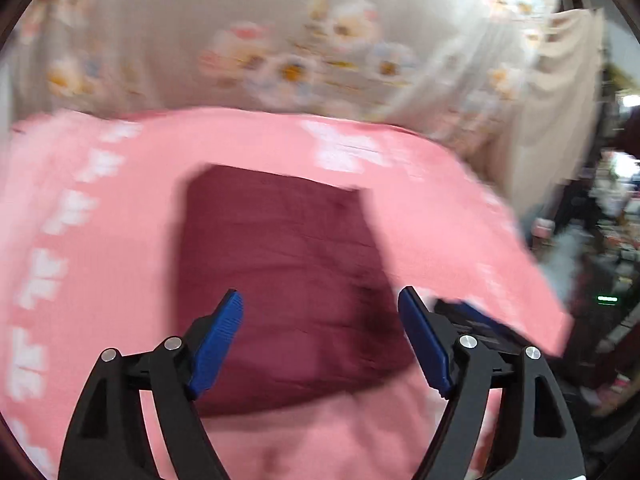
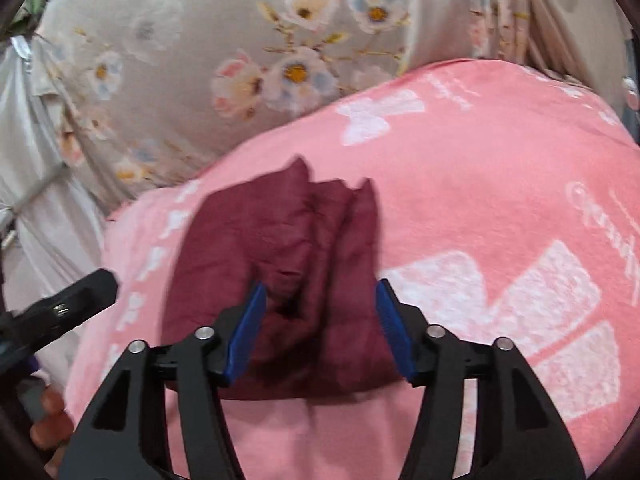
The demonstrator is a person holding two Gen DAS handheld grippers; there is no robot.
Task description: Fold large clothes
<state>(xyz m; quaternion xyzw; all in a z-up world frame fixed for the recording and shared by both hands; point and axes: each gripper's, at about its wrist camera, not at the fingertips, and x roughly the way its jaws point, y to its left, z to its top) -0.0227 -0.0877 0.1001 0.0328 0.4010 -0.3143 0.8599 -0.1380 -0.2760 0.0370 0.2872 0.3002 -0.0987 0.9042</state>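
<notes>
Lying folded on pink blanket [image 2: 480, 184], maroon cloth [image 2: 280, 272], creased, w/ layered edges

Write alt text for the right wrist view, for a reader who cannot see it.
The open right gripper hovers over a folded maroon garment, its blue fingertips wide apart on either side of the cloth. The garment lies on a pink blanket printed with white shapes, with grey floral fabric beyond. The left gripper's black body shows at the left edge.

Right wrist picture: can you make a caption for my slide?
Open right gripper straddles a folded maroon garment lying on a pink blanket.
</notes>
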